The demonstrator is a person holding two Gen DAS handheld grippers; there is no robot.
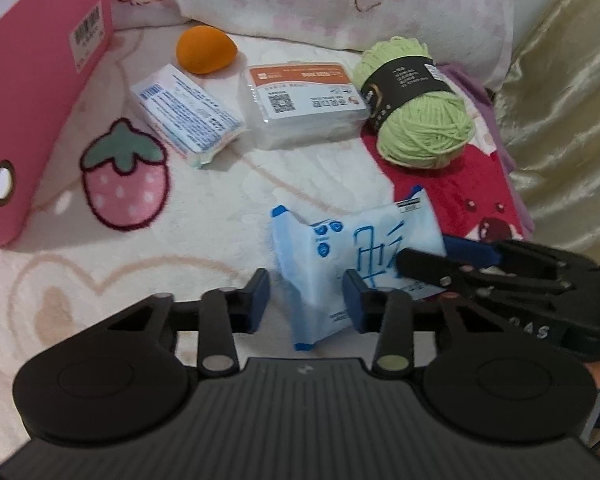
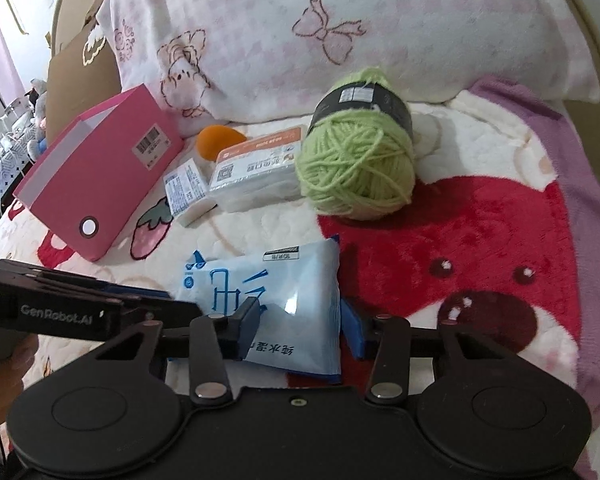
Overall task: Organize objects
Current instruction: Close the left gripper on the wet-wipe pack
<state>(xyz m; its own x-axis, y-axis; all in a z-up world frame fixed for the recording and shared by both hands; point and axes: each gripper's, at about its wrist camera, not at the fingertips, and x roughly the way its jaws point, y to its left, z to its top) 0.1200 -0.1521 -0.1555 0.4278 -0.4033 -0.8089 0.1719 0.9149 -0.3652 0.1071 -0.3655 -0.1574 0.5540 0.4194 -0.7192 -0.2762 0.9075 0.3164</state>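
Both grippers close on the blue wet-wipes pack [image 2: 276, 304]: left gripper [image 1: 306, 300] and right gripper [image 2: 300, 324] each pinch it; "GenRobot.AI" marks the left; a barcode labels the pink box [image 2: 100, 184].

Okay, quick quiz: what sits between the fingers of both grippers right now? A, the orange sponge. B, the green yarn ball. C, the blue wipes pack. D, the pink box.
C: the blue wipes pack lies between the fingers of the right gripper and of the left gripper, while the yarn, sponge and box sit farther back on the blanket.
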